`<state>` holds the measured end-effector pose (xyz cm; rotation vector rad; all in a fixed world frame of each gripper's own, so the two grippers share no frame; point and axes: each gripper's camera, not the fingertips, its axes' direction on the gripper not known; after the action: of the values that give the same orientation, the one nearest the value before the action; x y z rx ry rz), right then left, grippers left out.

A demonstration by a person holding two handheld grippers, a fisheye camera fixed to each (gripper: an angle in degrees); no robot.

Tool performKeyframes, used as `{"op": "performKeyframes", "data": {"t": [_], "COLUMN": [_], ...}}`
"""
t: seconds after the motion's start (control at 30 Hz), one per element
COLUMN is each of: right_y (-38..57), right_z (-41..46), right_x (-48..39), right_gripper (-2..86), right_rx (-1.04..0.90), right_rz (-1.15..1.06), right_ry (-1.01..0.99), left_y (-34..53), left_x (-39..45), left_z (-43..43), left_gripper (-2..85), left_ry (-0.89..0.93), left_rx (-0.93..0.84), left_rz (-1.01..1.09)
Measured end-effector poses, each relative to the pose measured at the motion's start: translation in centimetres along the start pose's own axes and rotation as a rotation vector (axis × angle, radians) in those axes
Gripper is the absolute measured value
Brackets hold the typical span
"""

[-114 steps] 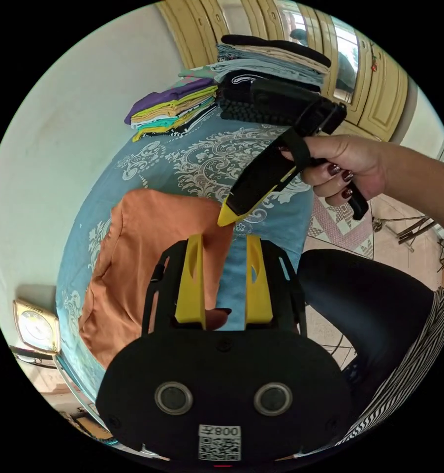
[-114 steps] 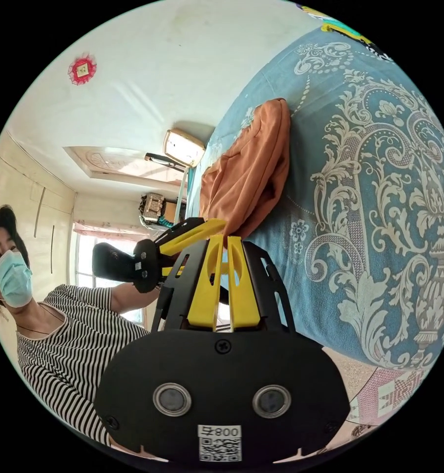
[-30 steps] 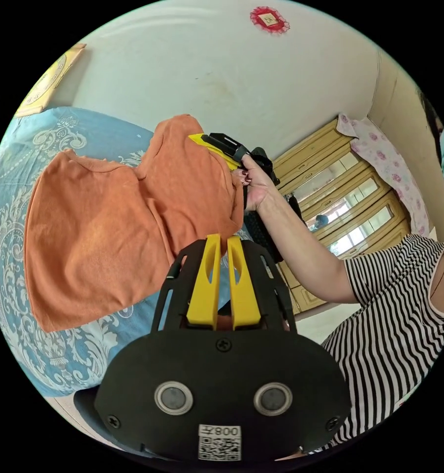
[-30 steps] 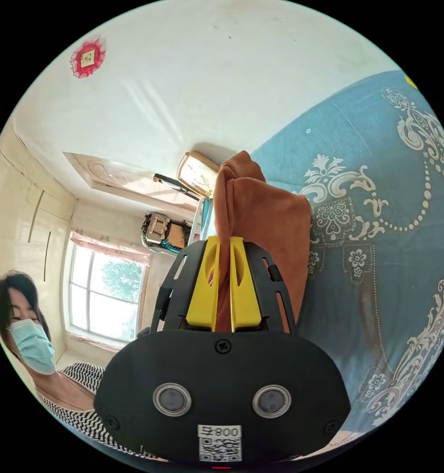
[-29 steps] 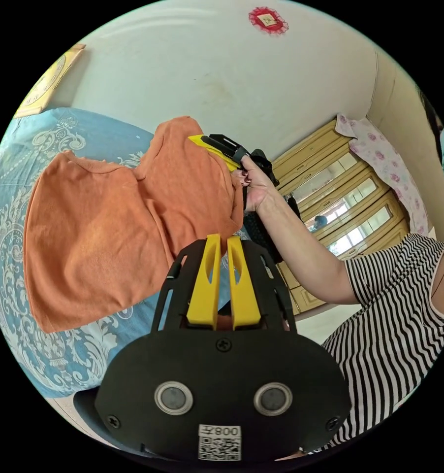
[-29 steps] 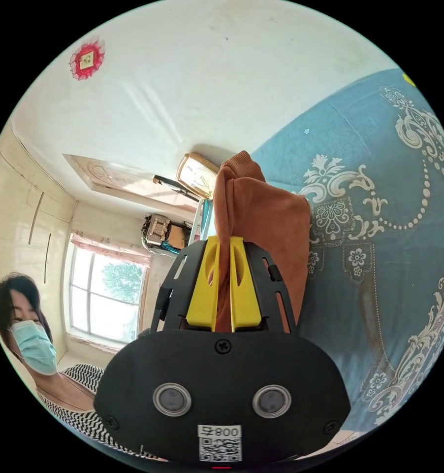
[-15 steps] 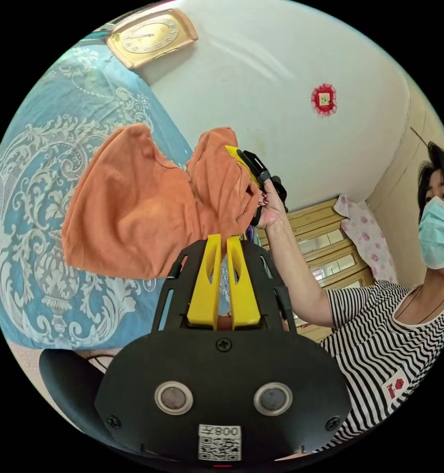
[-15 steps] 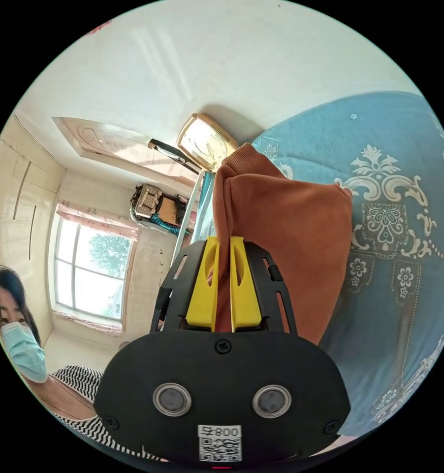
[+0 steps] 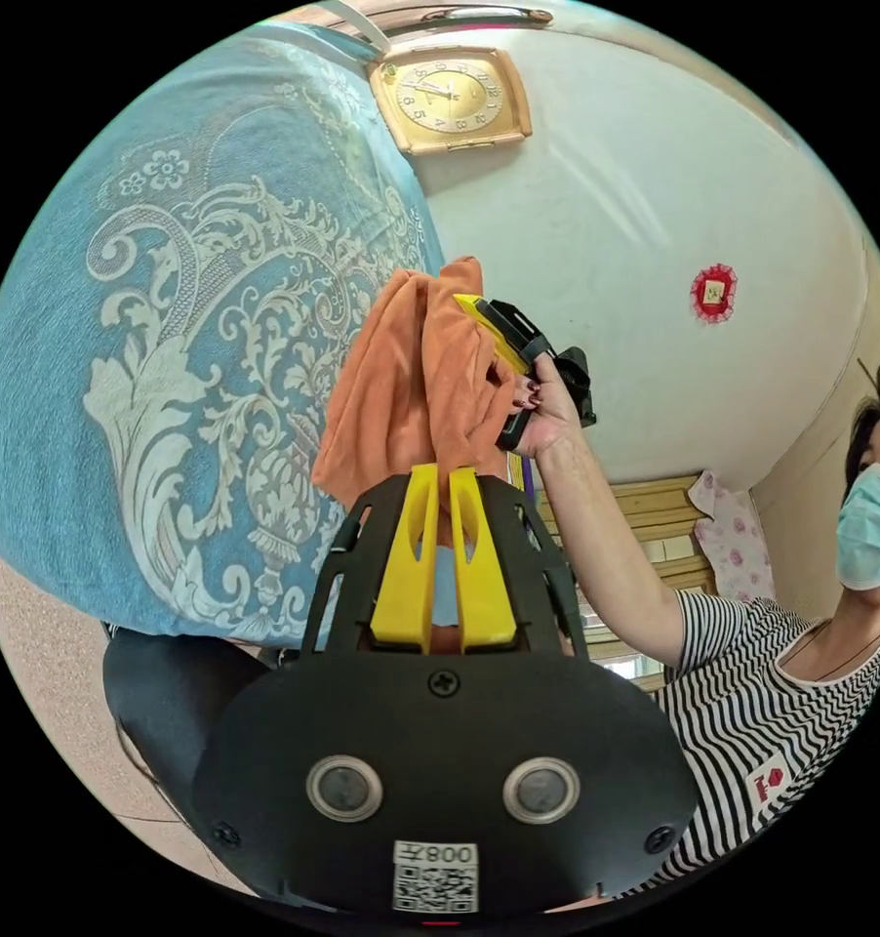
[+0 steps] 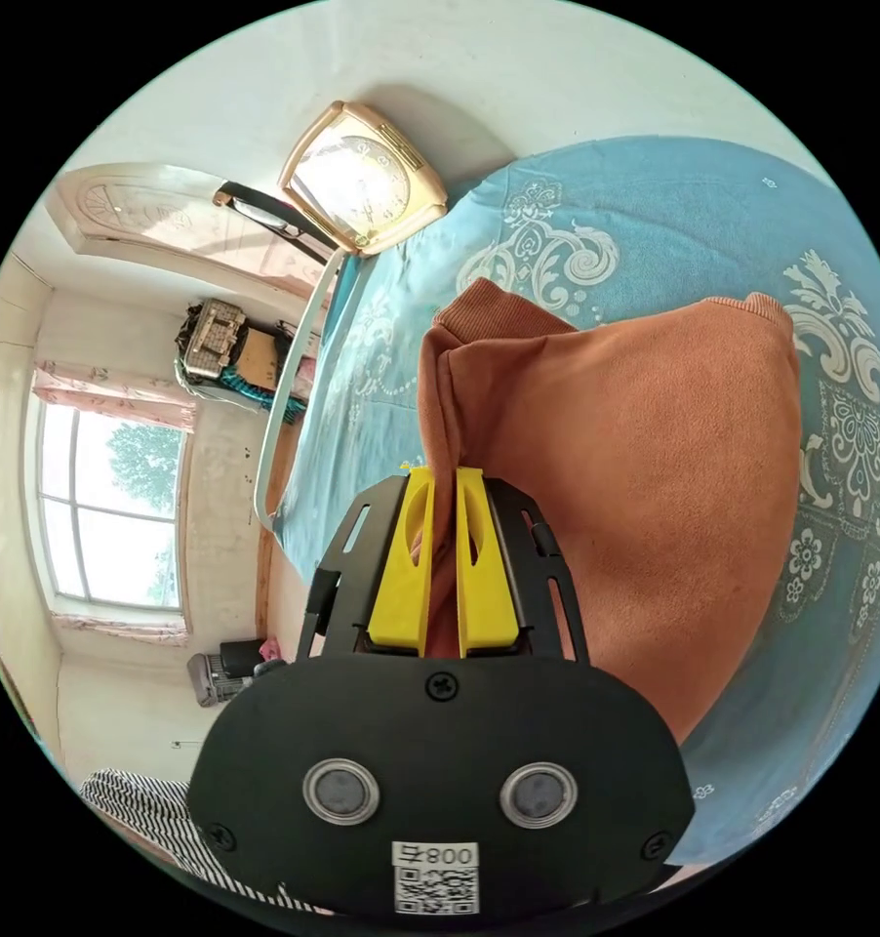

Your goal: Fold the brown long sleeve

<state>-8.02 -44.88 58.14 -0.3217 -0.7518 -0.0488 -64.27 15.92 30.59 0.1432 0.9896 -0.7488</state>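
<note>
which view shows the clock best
The left gripper view: the gold-framed clock faces the camera squarely, so its dial and hands can be seen. In the right gripper view the clock is tilted and washed out by glare, so its face is hard to make out.
</note>
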Motion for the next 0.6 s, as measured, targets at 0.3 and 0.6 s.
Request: {"op": "performKeyframes", "data": {"t": [0.3, 0.6], "right_y": [-1.3, -1.8], "right_z": [4.5, 4.8], "right_x": [-3.9, -8.9], "right_gripper": [4.4, 6.6], "right_rx": [-0.016, -0.035], "right_rz": [-0.005, -0.046], "right_ry": [0.126, 0.127], "left_y": [1.5, -1.2], "left_x": [3.4, 8.6], "left_z": [-4.0, 6.4], "left_gripper": [0.4, 0.2], "left_ry": [-0.197, -0.6], "left_rx": [0.081, -0.153], "left_rz": [0.162, 0.488]}}
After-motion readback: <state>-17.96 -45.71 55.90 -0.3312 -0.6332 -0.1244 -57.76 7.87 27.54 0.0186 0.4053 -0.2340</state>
